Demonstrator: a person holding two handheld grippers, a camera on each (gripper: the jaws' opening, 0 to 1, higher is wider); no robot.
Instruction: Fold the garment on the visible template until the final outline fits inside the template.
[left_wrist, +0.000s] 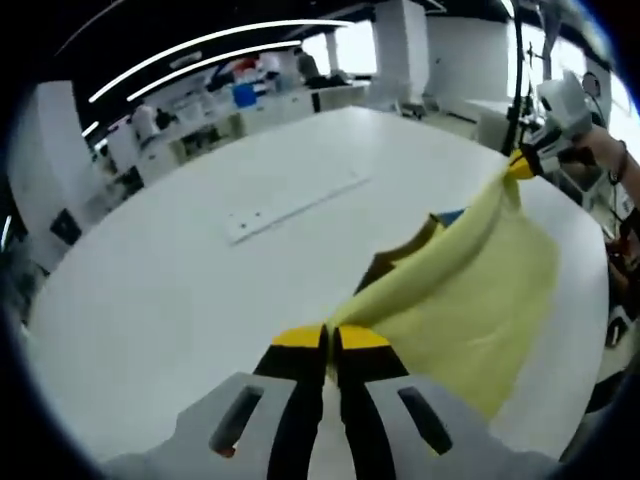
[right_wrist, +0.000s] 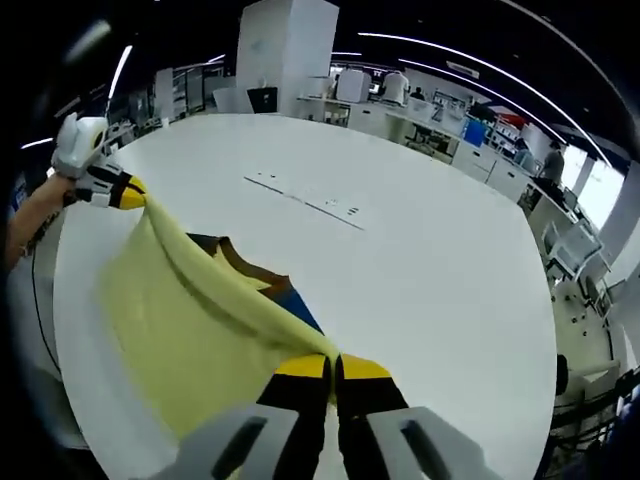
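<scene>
Left tool (left_wrist: 331, 338) clamps yellow garment (left_wrist: 470, 290) | right tool (right_wrist: 333, 367) clamps its other corner | garment stretched taut above white desk (left_wrist: 180, 290)

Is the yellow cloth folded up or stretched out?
Stretched out, not folded. The left tongs and the right tongs each pinch an edge of the yellow cloth, which hangs between them above the white table.

Garment (left_wrist: 470, 290) stretched between left gripper (left_wrist: 331, 338) and right gripper (right_wrist: 334, 366), above counter (left_wrist: 180, 290); strip (left_wrist: 290, 207) lies beyond.
</scene>
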